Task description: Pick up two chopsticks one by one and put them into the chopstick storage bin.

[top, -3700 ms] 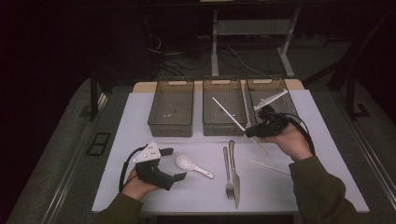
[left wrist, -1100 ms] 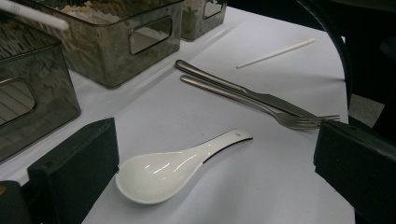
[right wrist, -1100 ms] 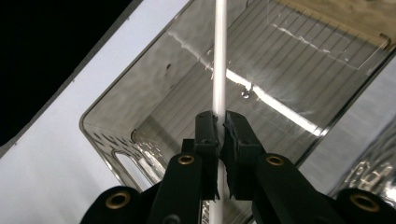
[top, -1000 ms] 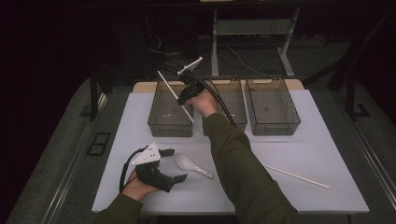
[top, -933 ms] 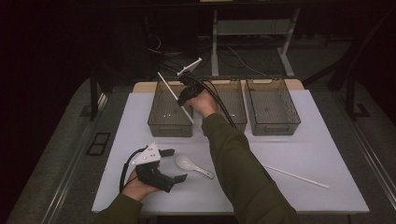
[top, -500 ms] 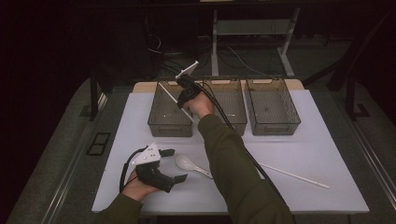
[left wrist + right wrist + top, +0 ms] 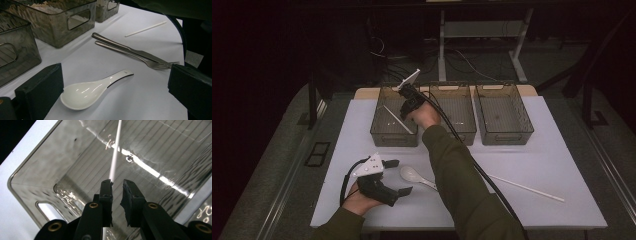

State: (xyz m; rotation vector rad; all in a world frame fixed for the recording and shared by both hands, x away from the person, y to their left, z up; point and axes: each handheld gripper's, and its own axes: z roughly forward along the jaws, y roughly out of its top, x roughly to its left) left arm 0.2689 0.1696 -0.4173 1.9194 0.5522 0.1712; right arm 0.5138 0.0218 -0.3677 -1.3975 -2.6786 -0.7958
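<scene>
My right gripper [image 7: 405,111] hangs over the left clear bin [image 7: 382,134], pointing down into it. Its jaws have just been opening and a gap shows between them [image 7: 117,186]. A thin white stick [image 7: 115,155] runs from beside the left jaw into the bin [image 7: 30,170], and it lies slanted there [image 7: 396,118]. Near the table's front, my left gripper [image 7: 400,176] rests open around a white ceramic spoon [image 7: 411,174]. The spoon [image 7: 82,91] lies on the table between the wide-apart jaws [image 7: 117,82], untouched.
Two more clear bins, the middle bin [image 7: 452,132] and the right bin [image 7: 505,136], stand in a row at the back. A second white stick [image 7: 524,188] lies at the front right. A metal knife [image 7: 120,46] and fork [image 7: 150,62] lie beyond the spoon.
The right gripper came from the right bin to the left bin with the stick. In the last half second its jaws parted and the stick sank lower into the bin. The left hand stayed put.
</scene>
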